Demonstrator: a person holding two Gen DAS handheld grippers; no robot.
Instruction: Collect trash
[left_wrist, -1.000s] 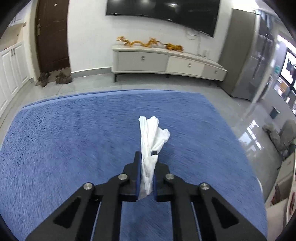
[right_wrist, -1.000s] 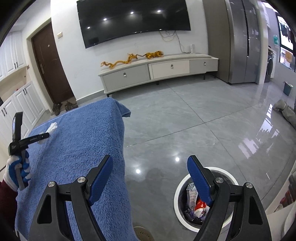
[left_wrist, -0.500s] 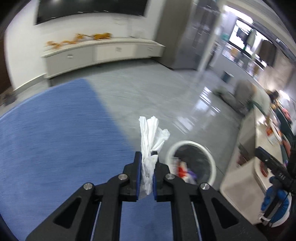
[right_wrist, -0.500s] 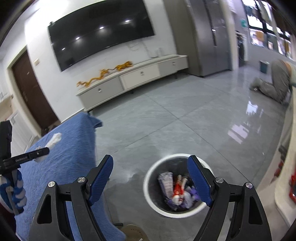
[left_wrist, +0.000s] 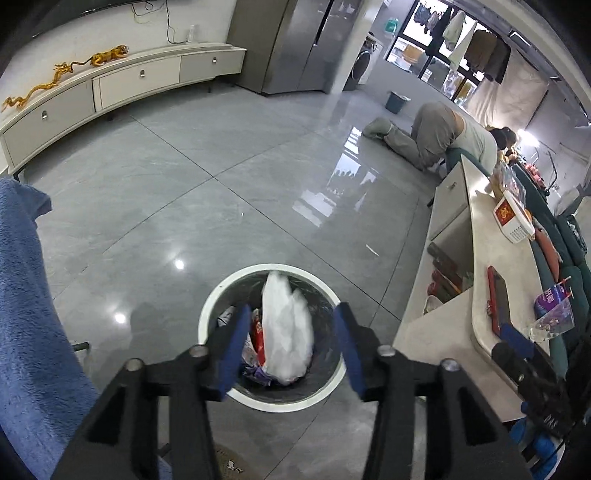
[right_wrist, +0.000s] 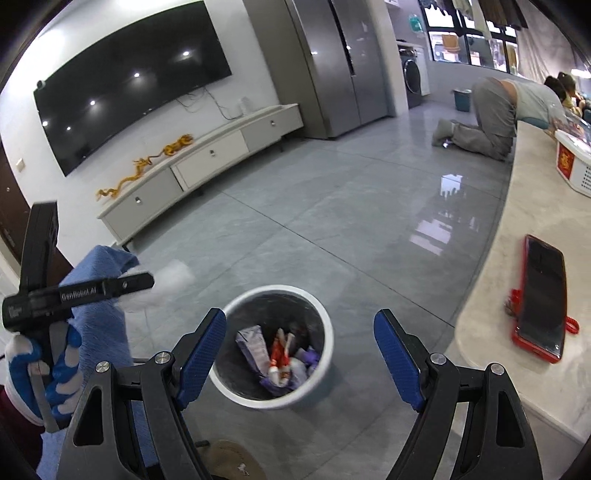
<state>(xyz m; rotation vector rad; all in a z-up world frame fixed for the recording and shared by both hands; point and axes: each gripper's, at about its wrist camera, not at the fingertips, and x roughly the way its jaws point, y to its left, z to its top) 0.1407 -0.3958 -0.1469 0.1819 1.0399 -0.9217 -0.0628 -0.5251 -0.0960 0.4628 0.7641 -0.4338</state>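
Note:
A crumpled white tissue (left_wrist: 286, 325) hangs loose between the spread pads of my left gripper (left_wrist: 288, 343), which is open right above the round white-rimmed trash bin (left_wrist: 210, 306). In the right wrist view the tissue (right_wrist: 162, 284) is a white blur at the tip of the left gripper (right_wrist: 147, 284), above and left of the bin (right_wrist: 325, 325). The bin holds wrappers (right_wrist: 280, 358). My right gripper (right_wrist: 299, 350) is open and empty, just this side of the bin.
A blue towel-covered surface (left_wrist: 22, 314) lies to the left. A pale counter (right_wrist: 535, 258) on the right holds a red phone (right_wrist: 543, 299) and a white box (right_wrist: 572, 166). A person (right_wrist: 495, 114) kneels on the grey tiled floor. A TV cabinet (right_wrist: 207, 166) stands along the far wall.
My left gripper swung right from the blue towel to above the bin, then opened and let go of the tissue. My right gripper moved closer to the bin, staying open.

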